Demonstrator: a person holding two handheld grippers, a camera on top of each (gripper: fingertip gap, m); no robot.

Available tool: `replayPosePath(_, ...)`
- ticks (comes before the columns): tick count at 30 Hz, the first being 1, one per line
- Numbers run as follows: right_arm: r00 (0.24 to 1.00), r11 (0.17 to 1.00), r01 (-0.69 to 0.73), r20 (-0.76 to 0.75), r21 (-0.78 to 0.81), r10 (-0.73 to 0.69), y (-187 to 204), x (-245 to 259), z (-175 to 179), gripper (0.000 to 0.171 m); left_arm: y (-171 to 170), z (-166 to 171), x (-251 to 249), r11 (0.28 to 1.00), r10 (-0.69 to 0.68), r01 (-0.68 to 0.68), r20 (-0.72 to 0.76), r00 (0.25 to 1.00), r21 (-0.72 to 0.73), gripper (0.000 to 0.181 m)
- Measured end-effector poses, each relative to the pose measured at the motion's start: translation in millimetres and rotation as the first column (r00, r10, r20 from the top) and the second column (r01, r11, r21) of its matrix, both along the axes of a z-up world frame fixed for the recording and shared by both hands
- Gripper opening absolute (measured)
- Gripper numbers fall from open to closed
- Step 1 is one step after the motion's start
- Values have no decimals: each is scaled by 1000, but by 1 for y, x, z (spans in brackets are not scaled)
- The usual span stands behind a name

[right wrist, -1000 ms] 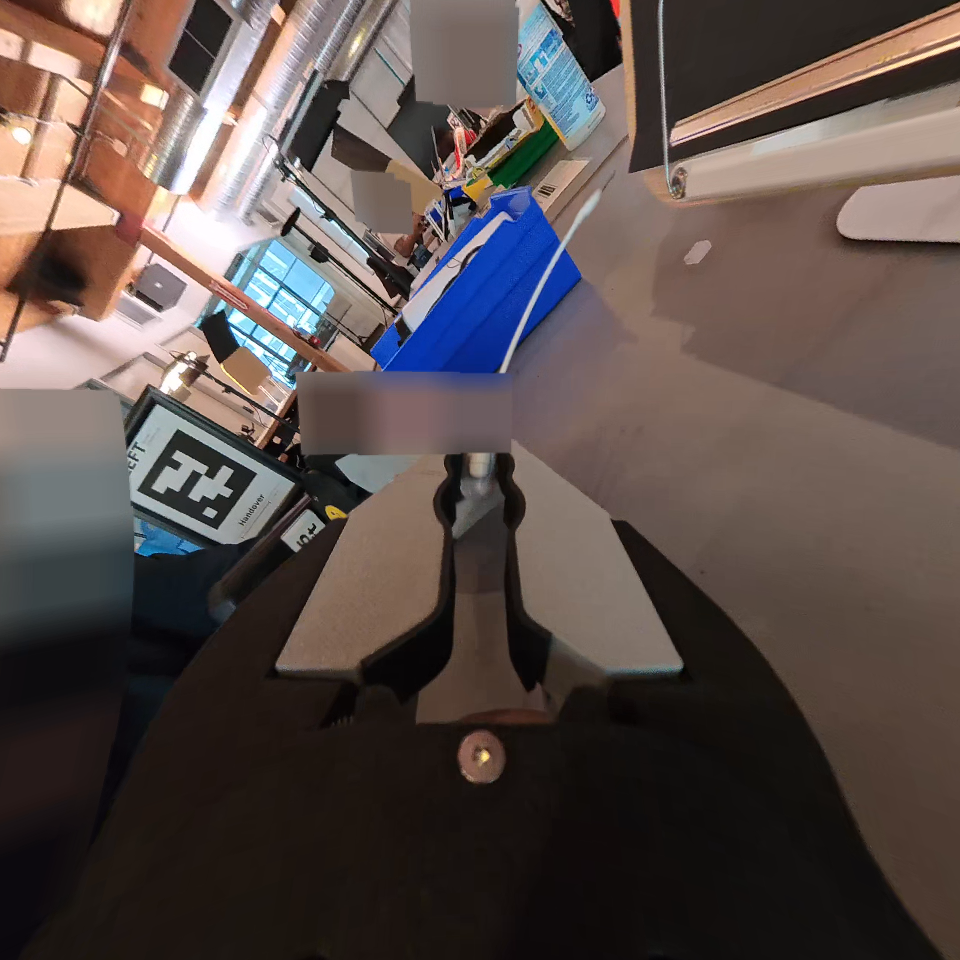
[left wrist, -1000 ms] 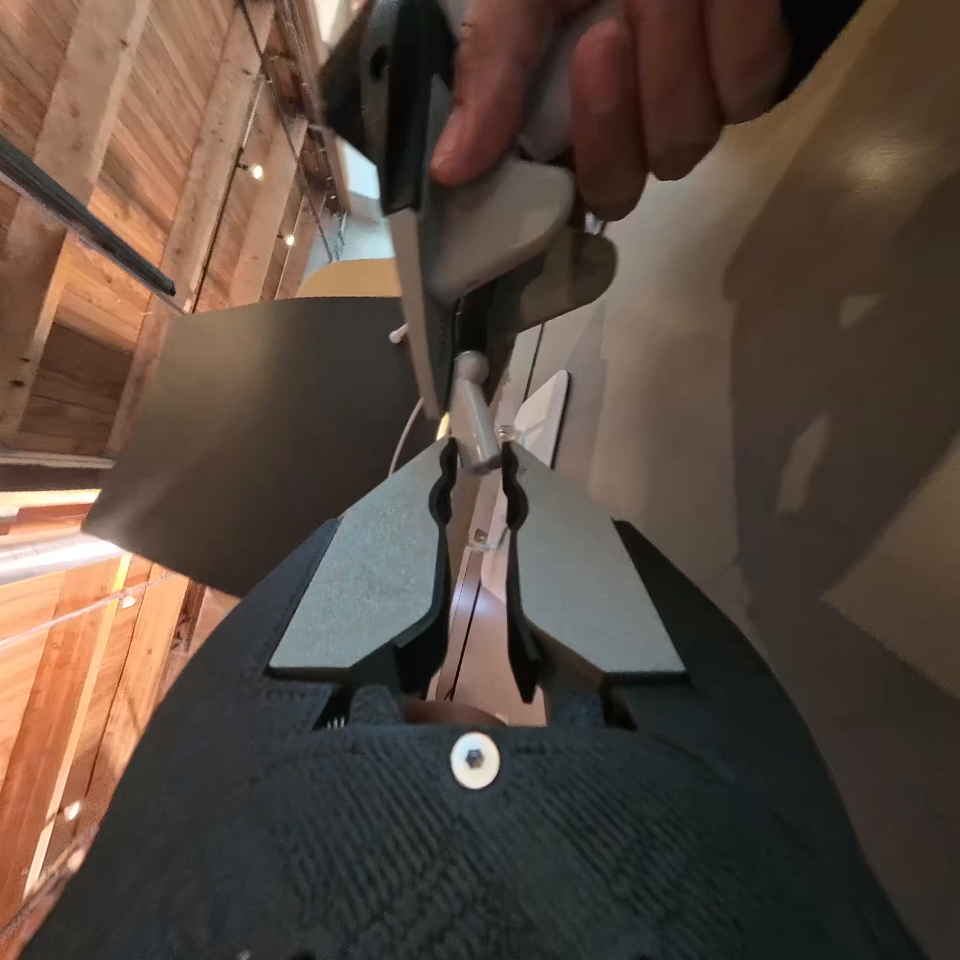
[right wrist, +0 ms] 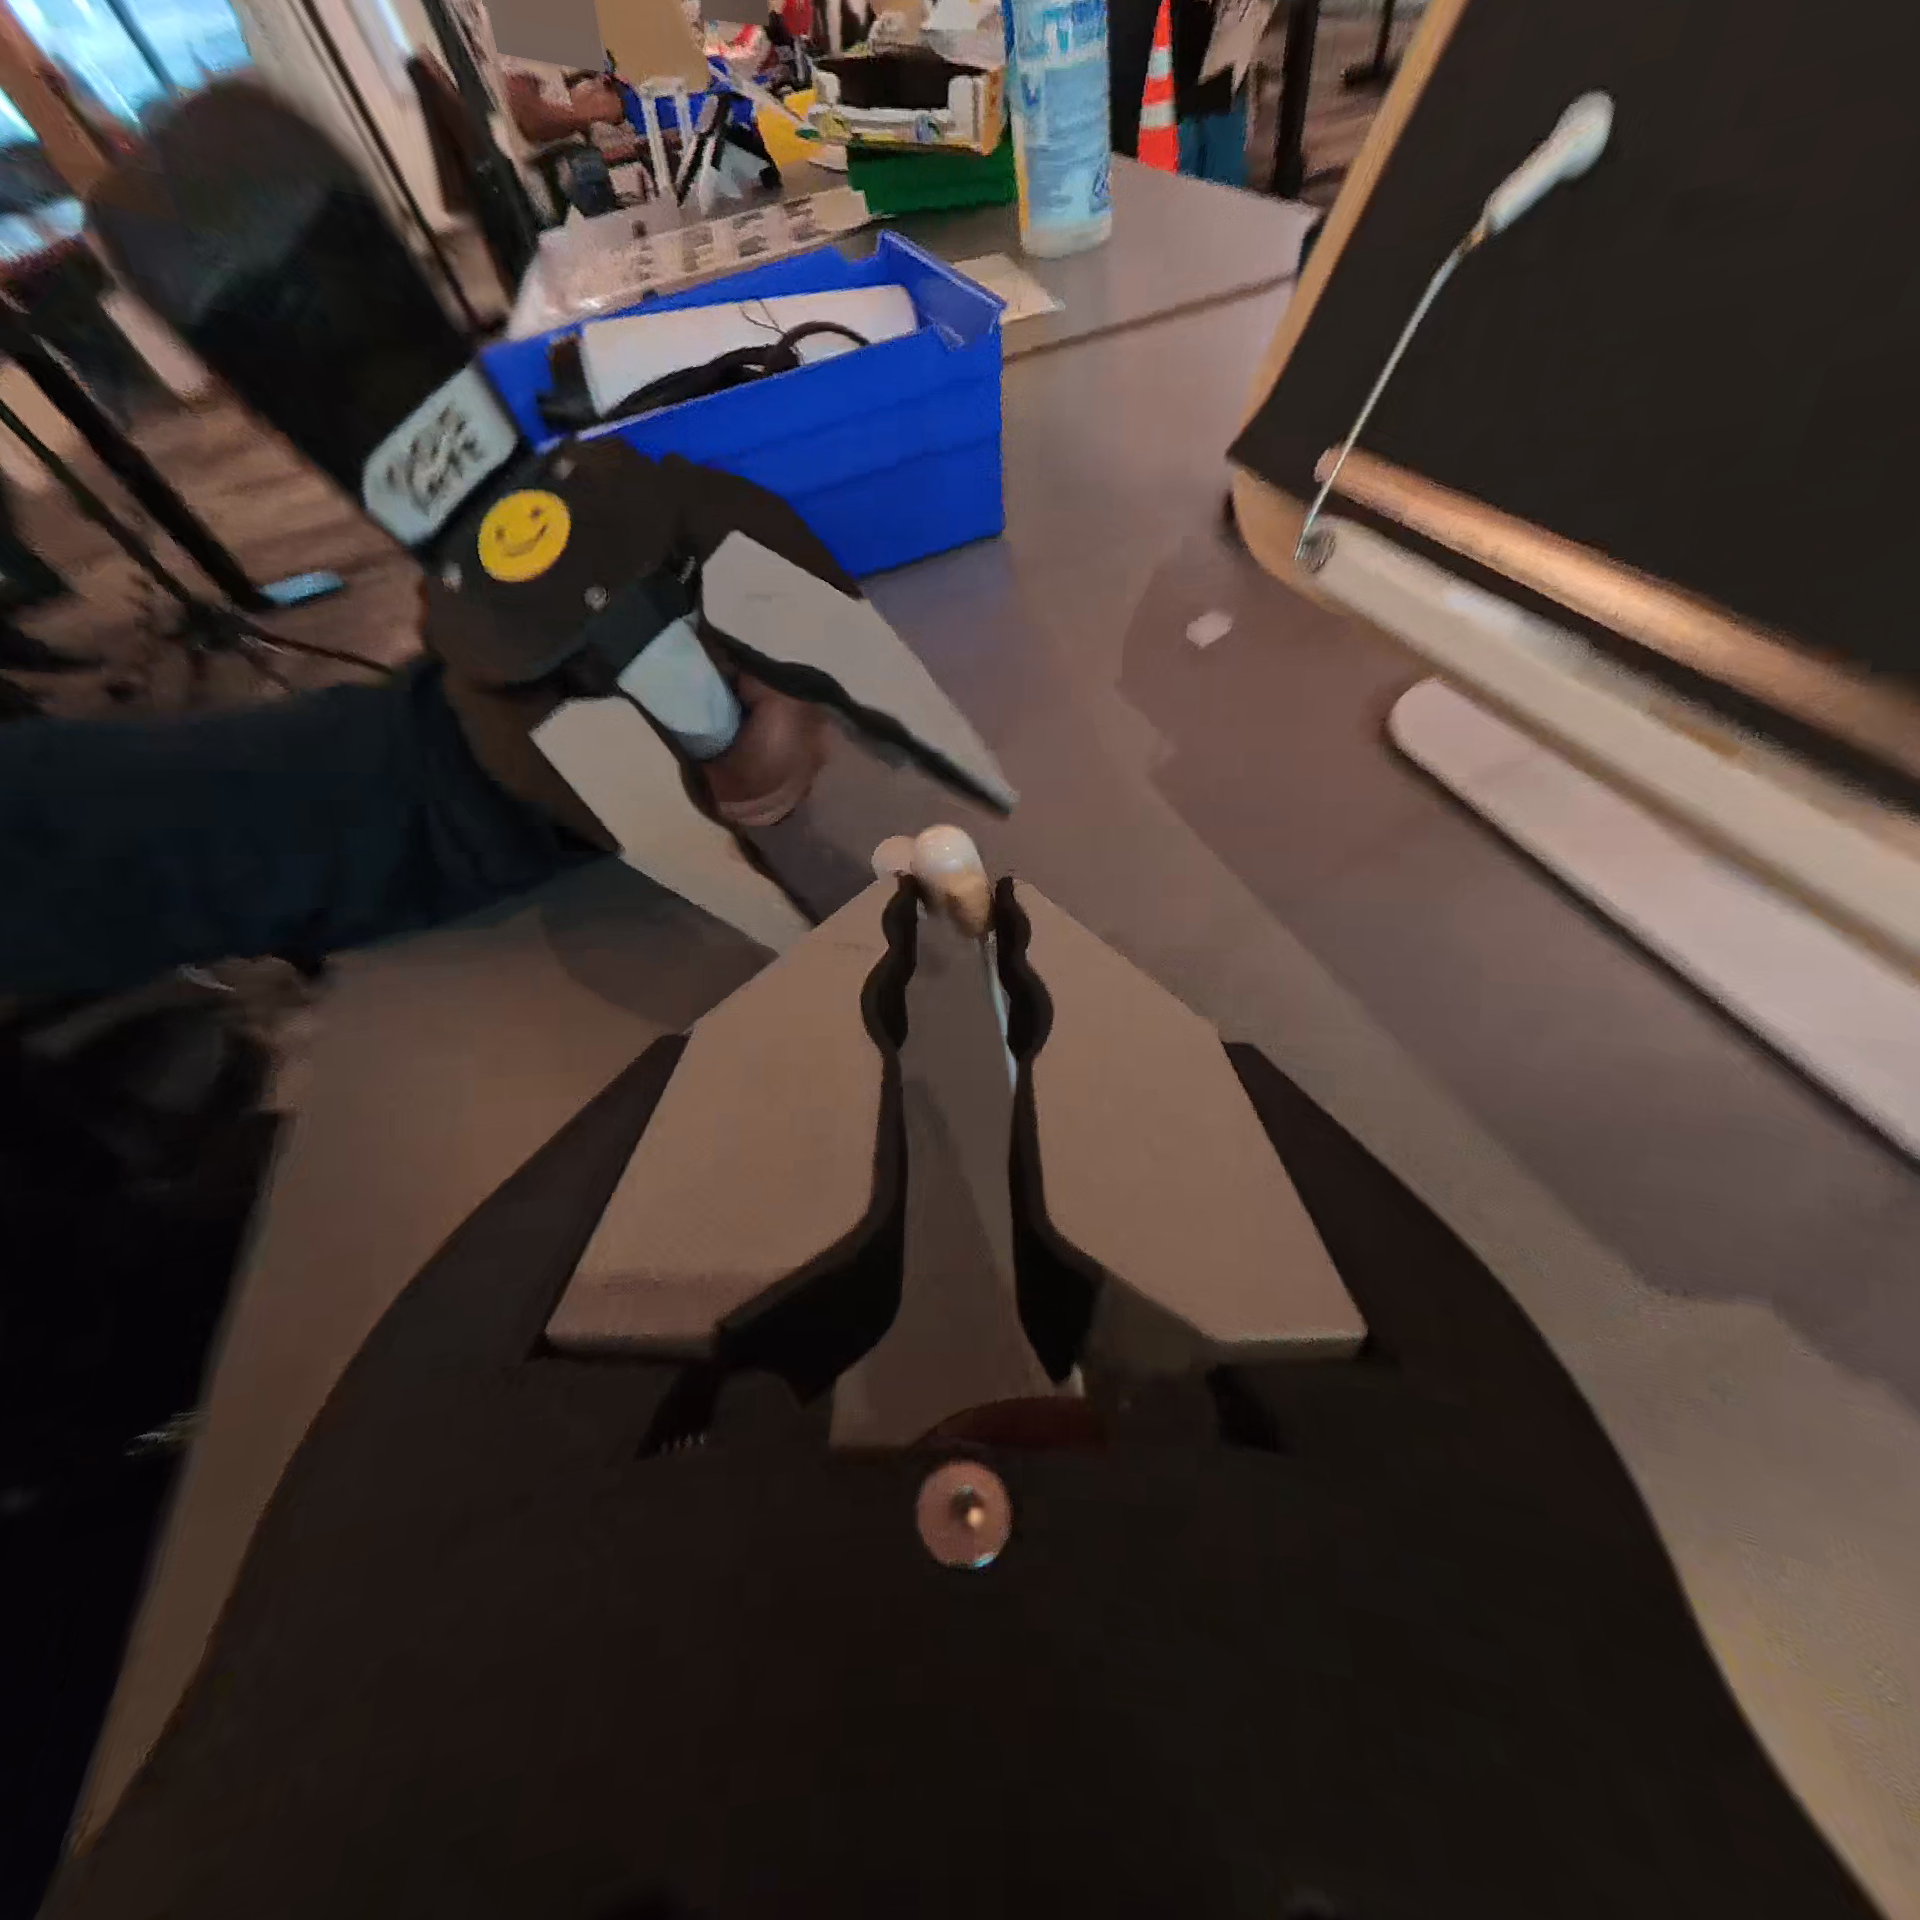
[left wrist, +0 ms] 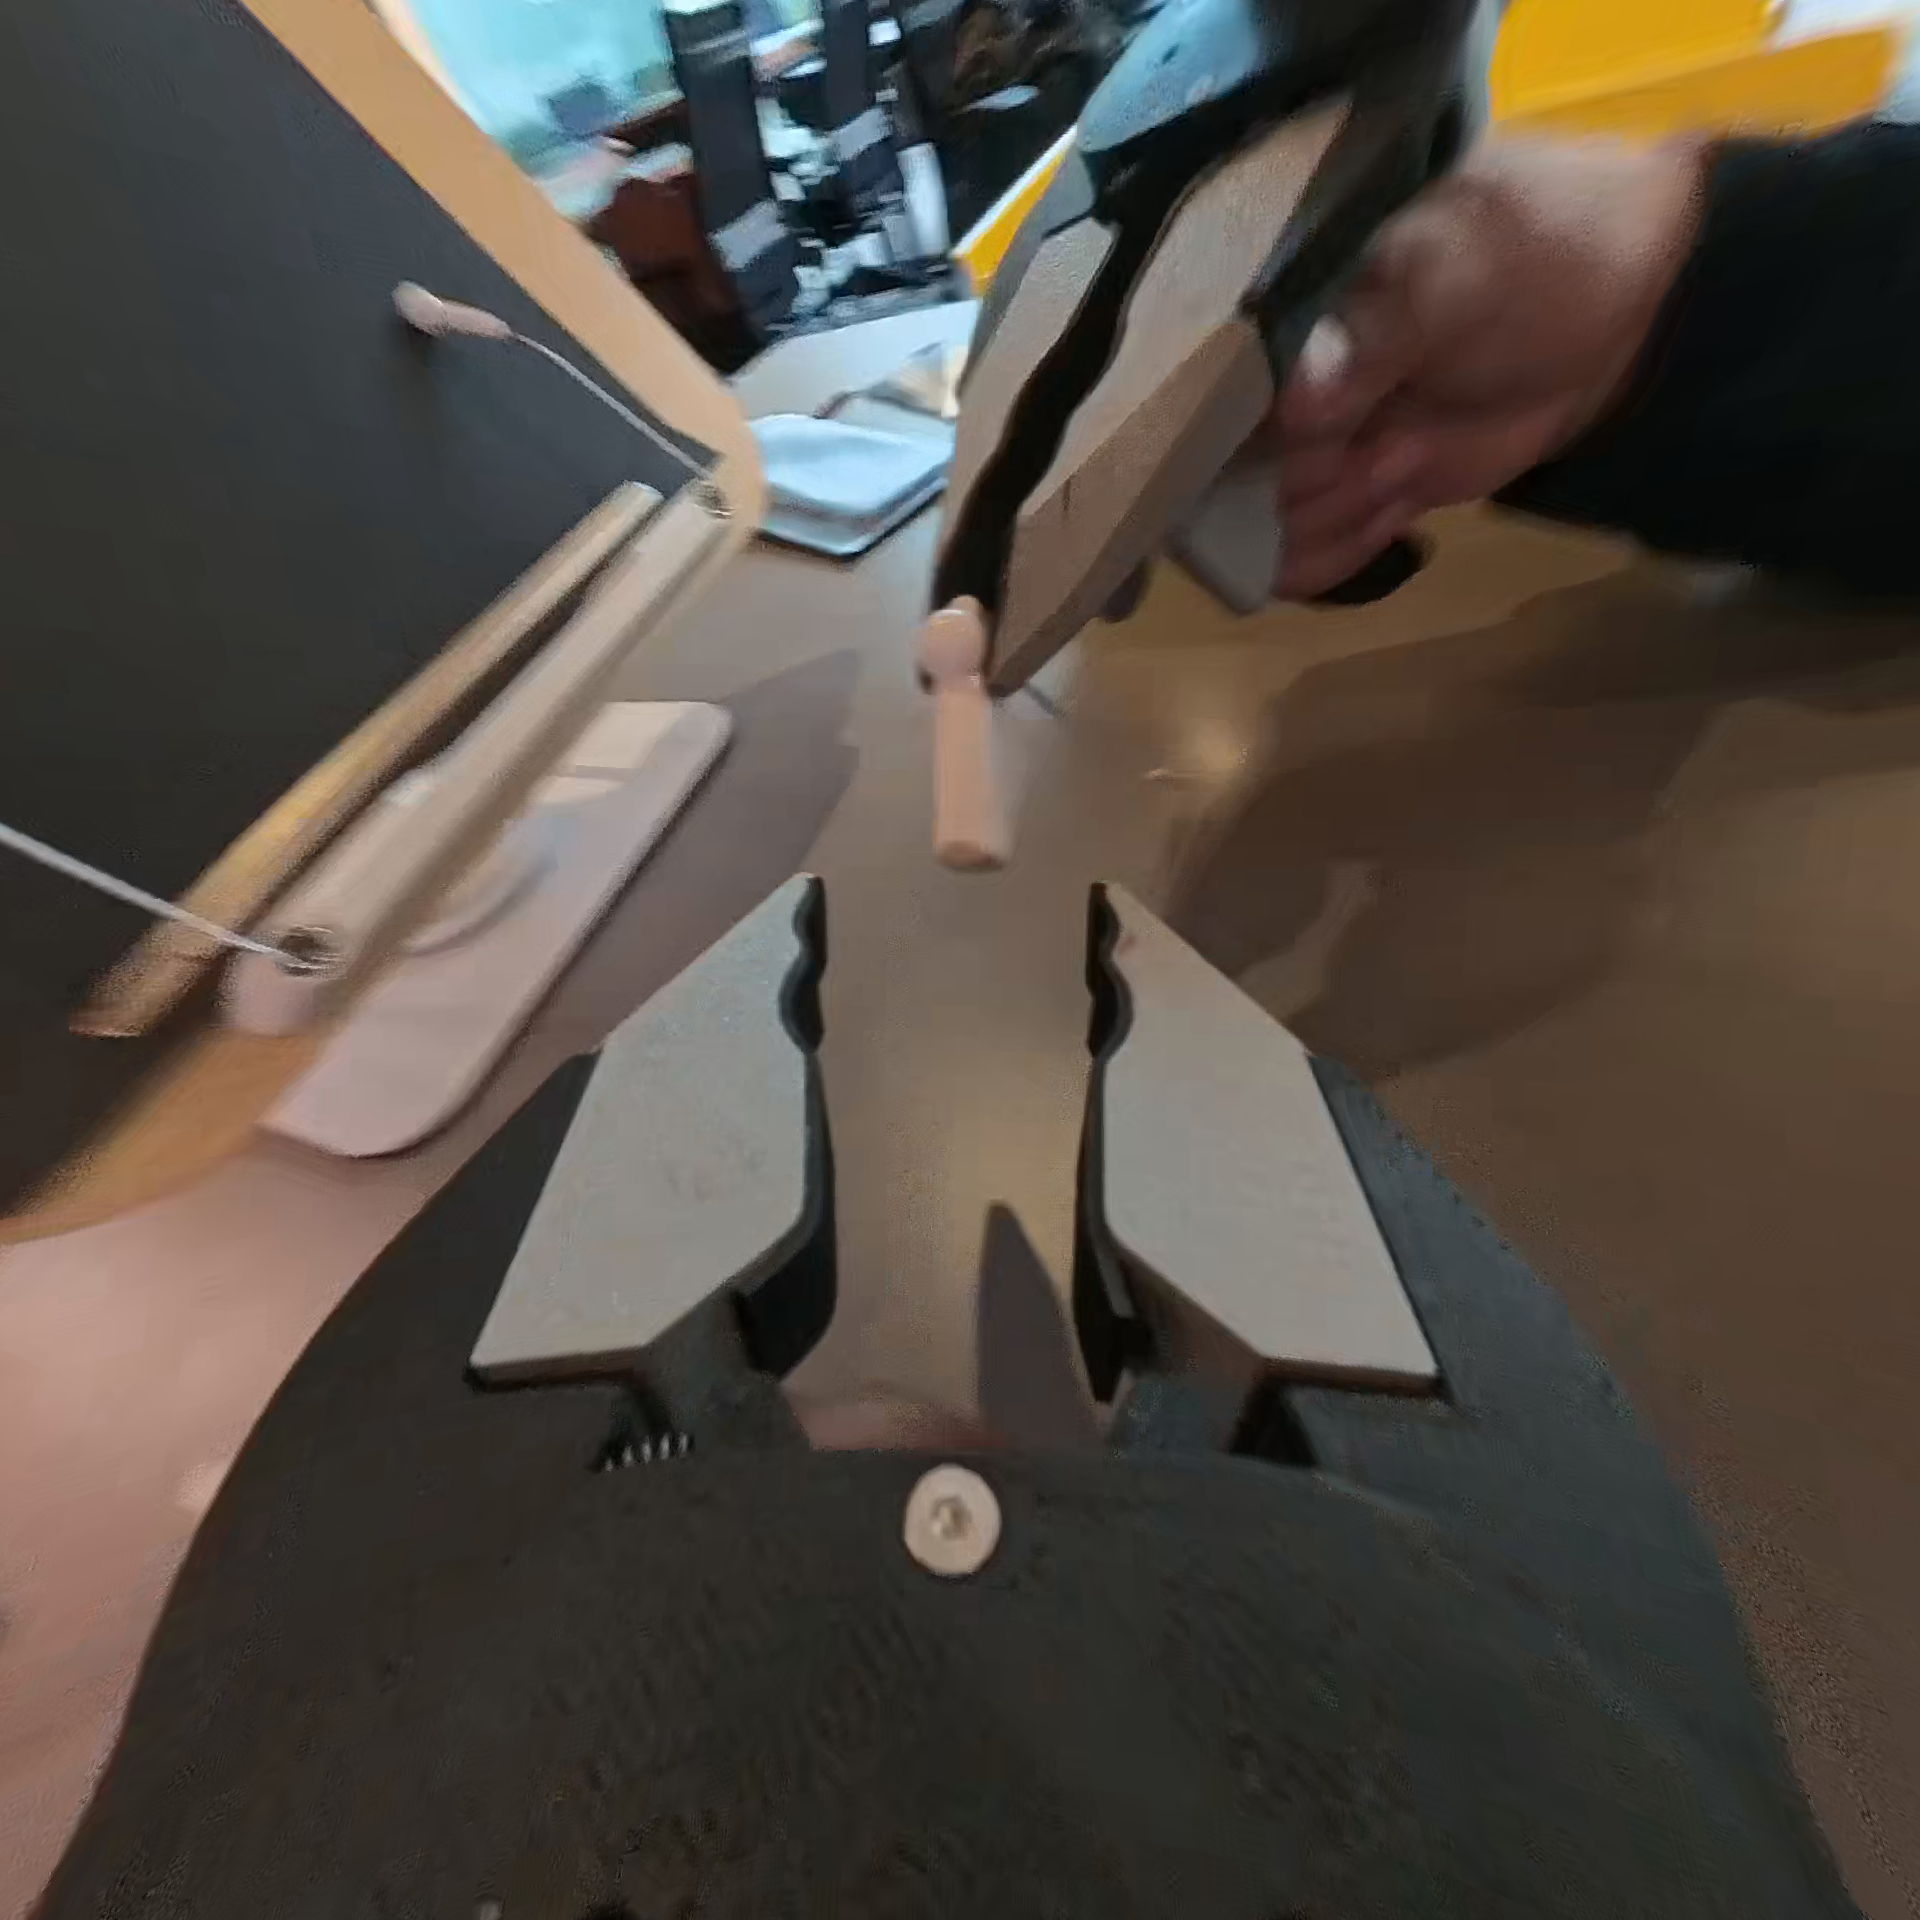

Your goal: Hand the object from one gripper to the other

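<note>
Left gripper (left wrist: 956,935): fingers spread wide, holding nothing, just below the earbud.
Earbud (left wrist: 961,743): white, stem hanging down, above the grey table (left wrist: 1558,935).
Right gripper (right wrist: 954,902): fingertips pinched on the earbud's head.

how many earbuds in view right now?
1. The white earbud is pinched at the tip of the right gripper, stem pointing toward the open left gripper, above the grey table. None seen elsewhere; the blue bin's contents are partly hidden.
</note>
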State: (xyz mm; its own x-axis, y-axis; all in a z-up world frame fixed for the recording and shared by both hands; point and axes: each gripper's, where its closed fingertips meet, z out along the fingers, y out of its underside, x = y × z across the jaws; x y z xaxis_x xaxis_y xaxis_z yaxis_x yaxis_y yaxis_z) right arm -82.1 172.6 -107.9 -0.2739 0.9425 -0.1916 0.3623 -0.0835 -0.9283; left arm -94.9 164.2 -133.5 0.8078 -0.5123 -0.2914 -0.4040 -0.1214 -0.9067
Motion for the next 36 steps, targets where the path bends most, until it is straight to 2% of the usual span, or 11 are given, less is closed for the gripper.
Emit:
replayPosePath(3,999,974,1,48,-228,10,2,3,1,12,-2,7,-7,964,122,-32,-336,934,263,44)
replayPosePath(6,995,899,-30,77,-437,70,-4,7,3,12,-6,10,-1,920,209,18,-530,822,391,42)
replayPosePath(10,981,853,-38,144,-521,132,-18,5,-7,11,-3,22,8,842,355,73,-649,673,535,38)
replayPosePath(13,976,809,-60,136,-585,171,-24,5,-7,11,-6,21,19,812,391,144,-710,585,565,15)
replayPosePath(17,973,808,-86,125,-583,194,-26,7,-7,10,-5,19,14,853,351,84,-685,639,515,13)
replayPosePath(21,984,935,-108,95,-339,148,-15,8,-8,20,-3,14,6,939,200,-44,-435,878,342,12)
replayPosePath(24,987,978,-160,-15,-130,160,-15,16,9,25,-9,21,3,989,9,-9,0,1000,150,12)
replayPosePath(26,977,977,-204,-69,-52,201,-22,22,18,32,-15,37,2,993,-105,83,331,938,80,12)
replayPosePath(28,966,977,-212,-144,26,213,-29,22,27,33,-26,49,7,972,-217,234,548,808,40,12)
replayPosePath(33,933,951,-204,-248,230,260,-53,18,34,37,-42,55,35,882,-312,471,744,591,-4,12)
replayPosePath(36,901,935,-271,-281,230,331,-67,23,37,29,-56,55,51,782,-329,622,832,446,-25,12)
